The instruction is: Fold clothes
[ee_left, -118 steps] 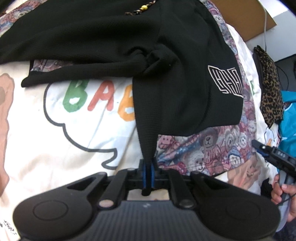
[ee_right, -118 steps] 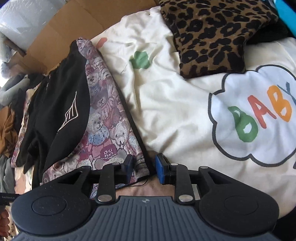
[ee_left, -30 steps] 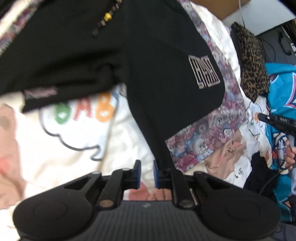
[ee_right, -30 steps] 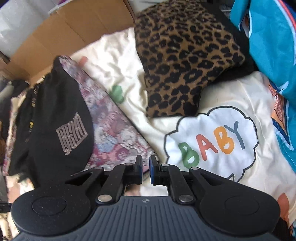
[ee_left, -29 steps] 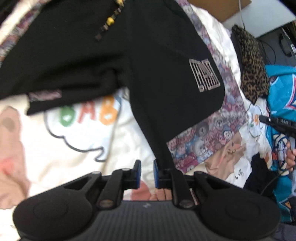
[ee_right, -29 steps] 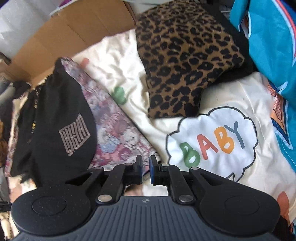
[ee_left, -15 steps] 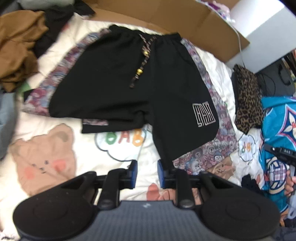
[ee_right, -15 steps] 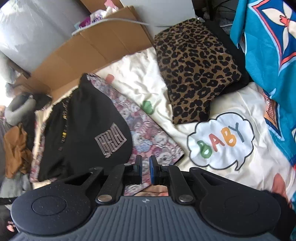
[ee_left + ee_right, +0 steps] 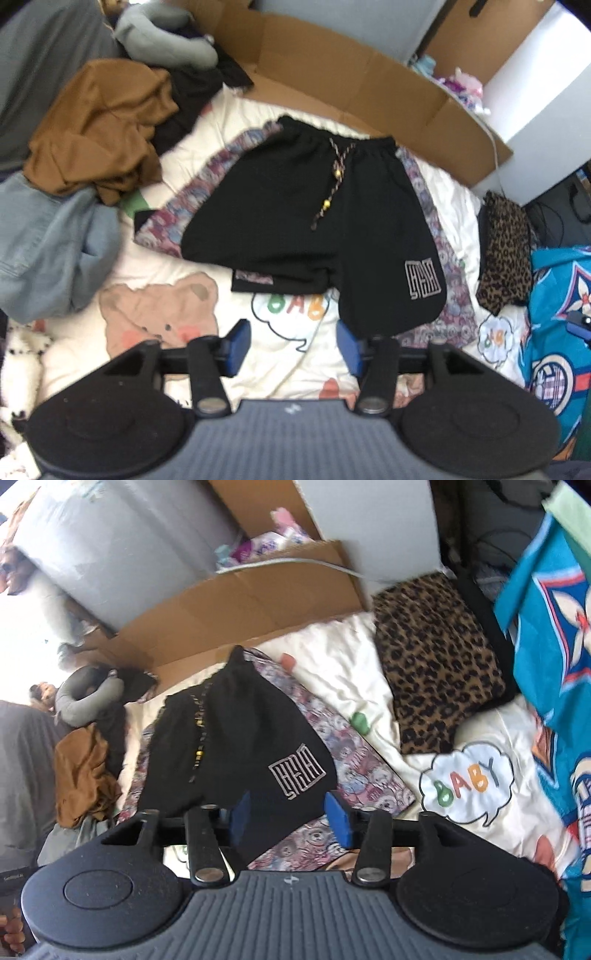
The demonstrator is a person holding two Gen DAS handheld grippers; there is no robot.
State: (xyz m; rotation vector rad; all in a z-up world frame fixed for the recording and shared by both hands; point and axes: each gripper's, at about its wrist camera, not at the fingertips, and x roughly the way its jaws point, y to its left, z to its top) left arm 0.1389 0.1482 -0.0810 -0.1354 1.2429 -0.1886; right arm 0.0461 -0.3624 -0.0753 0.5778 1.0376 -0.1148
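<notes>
shorts flat | my left gripper, right gripper opening, nothing between | next: pinch one side edge, fold evenly across

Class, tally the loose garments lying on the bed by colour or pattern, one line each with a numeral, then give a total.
Black: 1, the shorts
Brown: 1, the crumpled top
Light blue denim: 1, the jeans
Leopard print: 1, the folded piece
Total: 4
</notes>
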